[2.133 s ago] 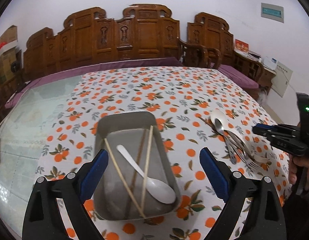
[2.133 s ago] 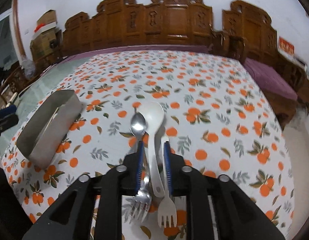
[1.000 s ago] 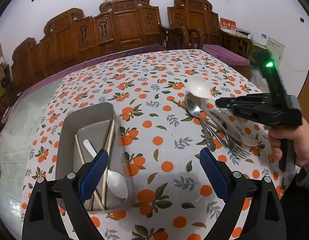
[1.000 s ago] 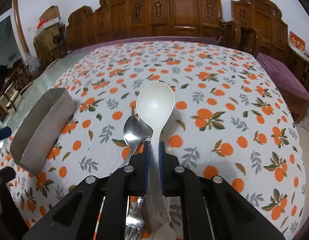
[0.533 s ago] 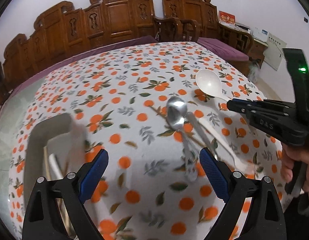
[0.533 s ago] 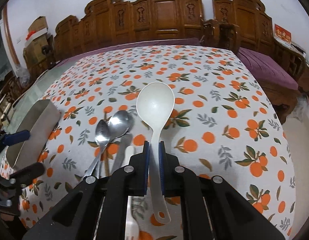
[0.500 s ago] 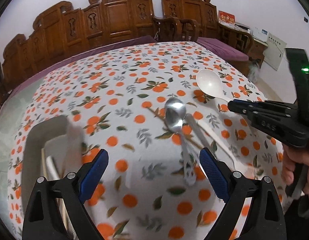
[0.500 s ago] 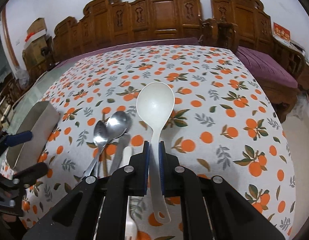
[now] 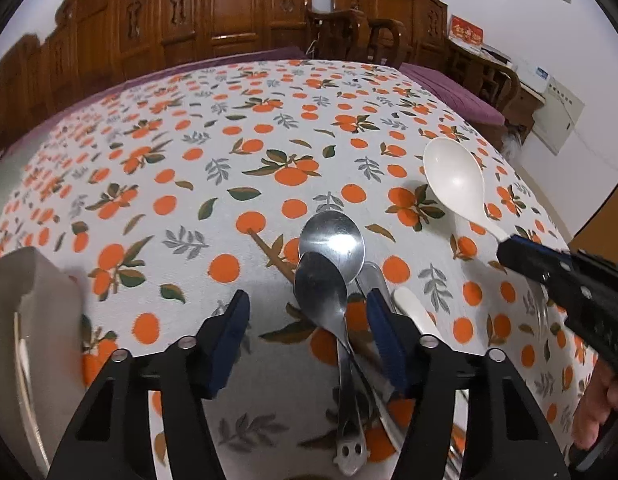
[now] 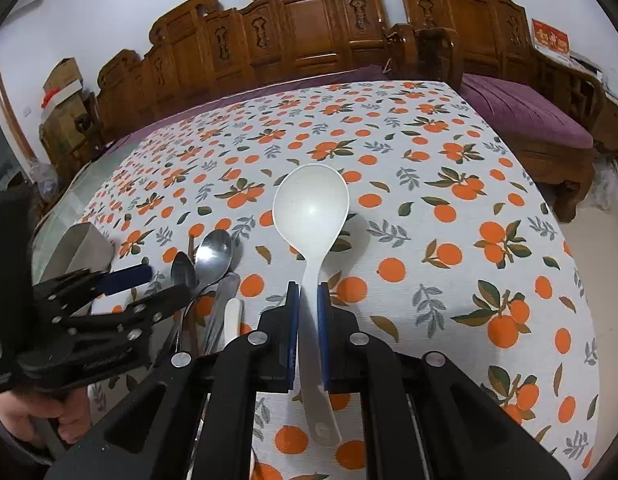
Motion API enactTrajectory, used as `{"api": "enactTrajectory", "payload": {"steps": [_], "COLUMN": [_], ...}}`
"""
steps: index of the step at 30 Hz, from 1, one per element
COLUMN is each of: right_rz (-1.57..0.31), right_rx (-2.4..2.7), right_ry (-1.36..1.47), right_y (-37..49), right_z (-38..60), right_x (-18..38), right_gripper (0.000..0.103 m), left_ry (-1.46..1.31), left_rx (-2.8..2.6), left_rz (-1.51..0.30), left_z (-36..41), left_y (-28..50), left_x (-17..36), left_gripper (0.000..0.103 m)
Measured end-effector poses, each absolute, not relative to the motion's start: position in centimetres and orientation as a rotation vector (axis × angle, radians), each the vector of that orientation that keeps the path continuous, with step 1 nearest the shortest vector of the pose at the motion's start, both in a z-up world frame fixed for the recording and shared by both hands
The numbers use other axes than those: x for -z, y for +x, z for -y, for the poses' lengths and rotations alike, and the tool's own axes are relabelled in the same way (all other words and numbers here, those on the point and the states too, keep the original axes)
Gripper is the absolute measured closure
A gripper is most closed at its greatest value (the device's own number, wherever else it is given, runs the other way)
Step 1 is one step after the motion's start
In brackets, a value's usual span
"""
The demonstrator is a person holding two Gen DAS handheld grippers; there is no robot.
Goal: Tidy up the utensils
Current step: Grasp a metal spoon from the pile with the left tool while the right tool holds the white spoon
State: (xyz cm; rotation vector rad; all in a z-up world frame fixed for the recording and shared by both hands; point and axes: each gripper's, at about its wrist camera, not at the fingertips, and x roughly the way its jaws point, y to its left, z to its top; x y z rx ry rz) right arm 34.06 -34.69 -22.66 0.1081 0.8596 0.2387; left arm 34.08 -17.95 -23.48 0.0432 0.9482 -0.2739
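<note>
My right gripper (image 10: 308, 300) is shut on the handle of a large white spoon (image 10: 311, 208) and holds it above the tablecloth; the spoon also shows in the left wrist view (image 9: 453, 176). My left gripper (image 9: 305, 316) is open and straddles the handles of two steel spoons (image 9: 329, 256) lying in a pile of cutlery. The pile also shows in the right wrist view (image 10: 207, 264), with the left gripper (image 10: 137, 284) over it. The grey metal utensil box (image 9: 25, 320) is at the left edge, also seen in the right wrist view (image 10: 83, 244).
A wooden chopstick (image 9: 269, 256) and a small white handle (image 9: 409, 304) lie in the pile. The orange-patterned tablecloth (image 10: 449, 200) covers the table. Carved wooden chairs (image 10: 309, 28) stand behind, and the table edge drops off on the right.
My left gripper has swung from the box to the cutlery pile, lowered over the steel spoons and narrowed its jaws. My right gripper has lifted the white spoon off the pile.
</note>
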Motion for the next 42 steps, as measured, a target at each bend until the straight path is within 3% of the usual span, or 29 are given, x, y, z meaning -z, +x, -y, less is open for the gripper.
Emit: {"api": "enactTrajectory", "payload": {"steps": [3, 7, 10, 42], "right_rz": [-0.859, -0.857, -0.858, -0.818], "right_rx": [-0.251, -0.258, -0.259, -0.331], "right_ry": [0.110, 0.127, 0.125, 0.022], "right_y": [34.0, 34.1, 34.1, 32.9], "right_z": [34.5, 34.7, 34.6, 30.7], "right_x": [22.6, 22.5, 22.5, 21.3], "right_gripper": [0.092, 0.092, 0.092, 0.093], "left_ry": [0.031, 0.038, 0.041, 0.040], "left_rx": [0.282, 0.294, 0.297, 0.281], "left_rz": [-0.947, -0.958, -0.963, -0.673], "left_z": [18.1, 18.4, 18.5, 14.5], "left_y": [34.4, 34.8, 34.8, 28.0], "left_x": [23.7, 24.1, 24.4, 16.2], "left_gripper": [0.059, 0.064, 0.077, 0.079]}}
